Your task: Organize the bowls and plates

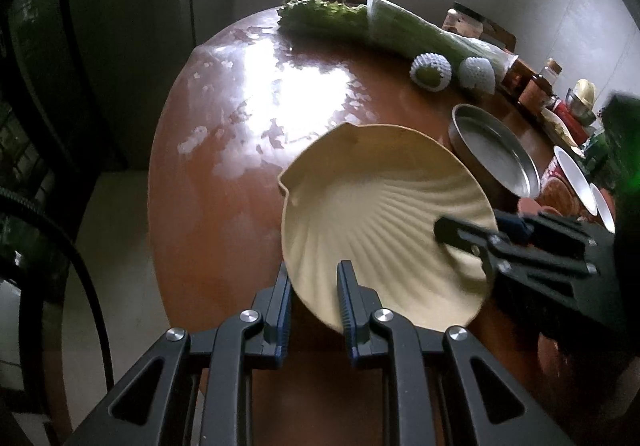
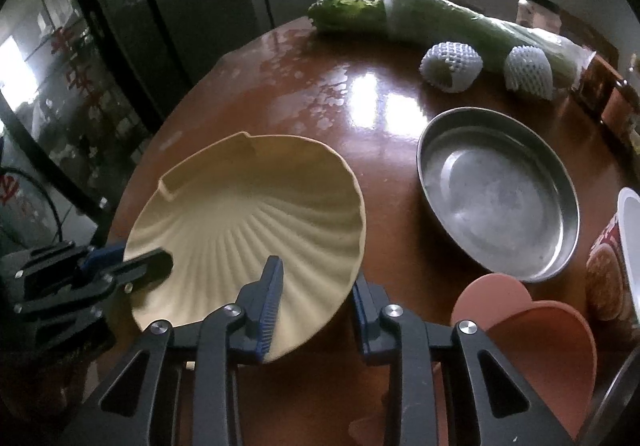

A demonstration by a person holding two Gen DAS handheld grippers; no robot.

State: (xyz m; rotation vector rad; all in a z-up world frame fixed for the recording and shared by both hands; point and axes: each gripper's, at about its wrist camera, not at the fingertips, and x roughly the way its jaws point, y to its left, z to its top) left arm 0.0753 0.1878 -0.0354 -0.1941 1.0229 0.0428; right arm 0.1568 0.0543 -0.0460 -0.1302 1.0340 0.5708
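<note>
Between both pairs of fingers, left gripper (image 1: 314, 300) and right gripper (image 2: 318, 300) each clench the rim of the cream shell plate (image 1: 384, 221), tilted above the worktop (image 1: 224, 133). Its underside is hidden. Beyond sit a steel pan (image 2: 496, 191), net-wrapped fruit (image 2: 450, 65) and a pink plate (image 2: 536, 350), cut off.

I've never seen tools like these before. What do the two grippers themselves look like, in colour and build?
Both look alike. The left gripper has two narrow black fingers faced with ribbed dark-blue pads, carried on black angular linkage bars with triangular cut-outs and round silver pivot bolts. The right gripper shows the same black bars, silver bolts and blue ribbed pads. No sleeve or hand shows.
</note>
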